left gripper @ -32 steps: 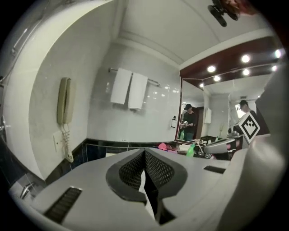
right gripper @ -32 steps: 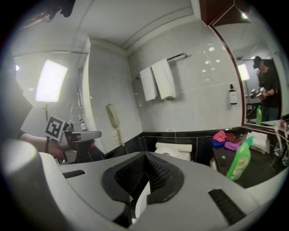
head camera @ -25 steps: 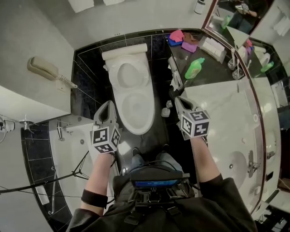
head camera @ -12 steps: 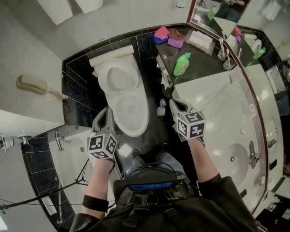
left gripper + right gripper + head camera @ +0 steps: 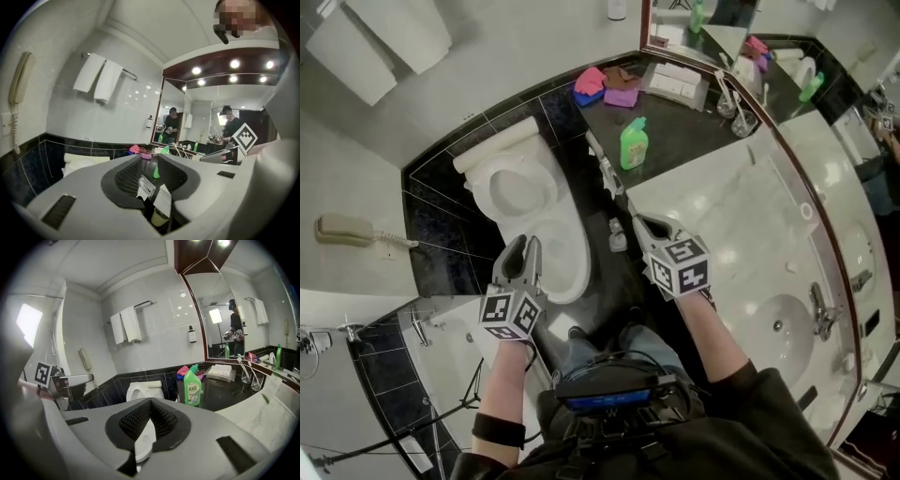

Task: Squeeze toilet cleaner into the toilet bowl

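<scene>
Head view: toilet cleaner bottle (image 5: 633, 145), green, stood upright on the dark countertop (image 5: 684, 117), near the edge that faces the toilet (image 5: 511, 187). It was well apart from both grippers and neither touched it.

Left gripper (image 5: 523, 246) hovered over the near rim of the bowl and covered part of it. In the left gripper view its jaws (image 5: 151, 159) stood a little apart, having just been opening, with nothing between the pads. Only a green strip of the bottle (image 5: 156, 172) showed through the gap, the rest being hidden behind the jaws.

Right gripper (image 5: 642, 225) was level with the corner of the white marble counter (image 5: 741, 225). Its jaws (image 5: 150, 401) were together and empty. The bottle (image 5: 192, 386) was in clear view beyond them, with the toilet (image 5: 145, 390) partly behind the jaw tops.

A small pale object (image 5: 619, 236) lay on the dark floor just beside the right gripper's tip and was too small to identify. Pink and purple cloths (image 5: 605, 86) lay at the countertop's far corner. The sink (image 5: 778, 328) was partly cut off by the right forearm.
</scene>
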The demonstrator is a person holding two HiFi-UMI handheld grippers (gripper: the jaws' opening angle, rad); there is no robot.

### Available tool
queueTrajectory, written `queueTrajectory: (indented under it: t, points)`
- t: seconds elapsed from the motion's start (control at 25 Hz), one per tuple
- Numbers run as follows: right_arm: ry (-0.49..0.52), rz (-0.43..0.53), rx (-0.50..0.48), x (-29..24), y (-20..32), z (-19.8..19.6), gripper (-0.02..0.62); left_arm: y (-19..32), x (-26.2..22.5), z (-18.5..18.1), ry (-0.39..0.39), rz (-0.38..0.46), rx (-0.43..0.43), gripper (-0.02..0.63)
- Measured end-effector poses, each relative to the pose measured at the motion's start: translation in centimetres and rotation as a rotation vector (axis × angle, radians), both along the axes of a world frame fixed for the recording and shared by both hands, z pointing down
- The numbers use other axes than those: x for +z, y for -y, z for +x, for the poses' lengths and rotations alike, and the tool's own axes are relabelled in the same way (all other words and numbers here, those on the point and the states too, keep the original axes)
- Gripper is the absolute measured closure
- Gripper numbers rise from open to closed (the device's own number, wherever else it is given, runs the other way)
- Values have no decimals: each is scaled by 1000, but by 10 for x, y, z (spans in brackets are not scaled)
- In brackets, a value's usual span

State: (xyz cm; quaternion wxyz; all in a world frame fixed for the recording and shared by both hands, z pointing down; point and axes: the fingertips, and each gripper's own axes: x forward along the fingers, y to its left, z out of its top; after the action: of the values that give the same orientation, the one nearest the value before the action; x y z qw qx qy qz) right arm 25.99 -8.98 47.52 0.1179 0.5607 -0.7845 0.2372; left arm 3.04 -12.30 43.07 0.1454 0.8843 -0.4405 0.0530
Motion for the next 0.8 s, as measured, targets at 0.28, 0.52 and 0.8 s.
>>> queueTrajectory:
  t: [0.28, 0.52, 0.8]
  points:
    - [13, 19, -1, 3, 11, 55, 588, 9, 20, 100, 31, 11, 207, 373]
    - [2, 19, 33, 16, 33, 91, 588, 31, 53, 170, 76, 20, 429, 272]
    - [-6, 7, 94, 48, 62, 122, 588, 90, 118, 230, 95, 23, 550, 256]
